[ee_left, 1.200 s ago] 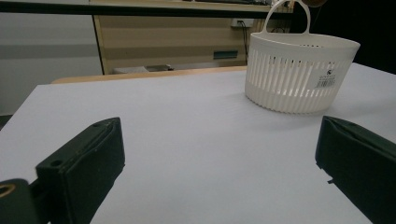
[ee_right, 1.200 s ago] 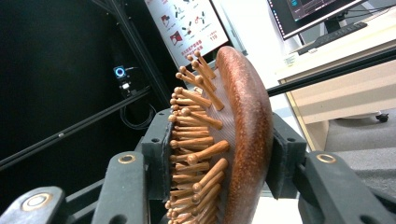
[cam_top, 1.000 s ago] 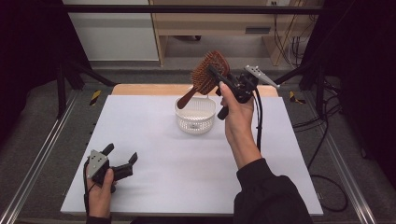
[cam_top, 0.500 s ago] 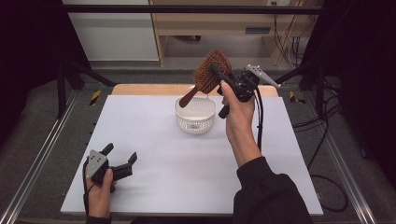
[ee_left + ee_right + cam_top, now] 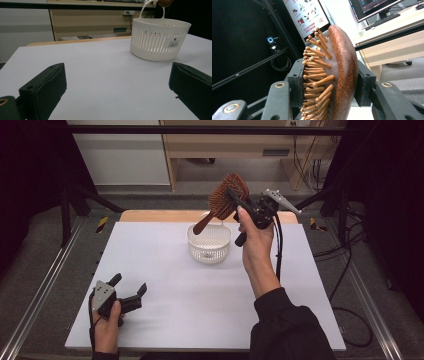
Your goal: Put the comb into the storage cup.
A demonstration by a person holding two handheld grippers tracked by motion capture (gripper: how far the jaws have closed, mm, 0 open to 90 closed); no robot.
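Observation:
A brown wooden hairbrush (image 5: 226, 196) hangs in the air above a white slotted basket (image 5: 209, 243), its handle pointing down toward the basket's rim. My right gripper (image 5: 234, 196) is shut on the brush's head, held up by a hand. In the right gripper view the jaws clamp the hairbrush (image 5: 338, 72) from both sides, one on the bristles, one on the smooth back. My left gripper (image 5: 129, 289) rests on the table's near left with its jaws open and nothing between them. The left gripper view looks across the table at the basket (image 5: 159, 40).
The white table (image 5: 165, 270) spreads between the two hands. A wooden strip runs along its far edge. Metal rails flank both sides, and cables trail on the floor at the right. A wooden desk stands behind the table.

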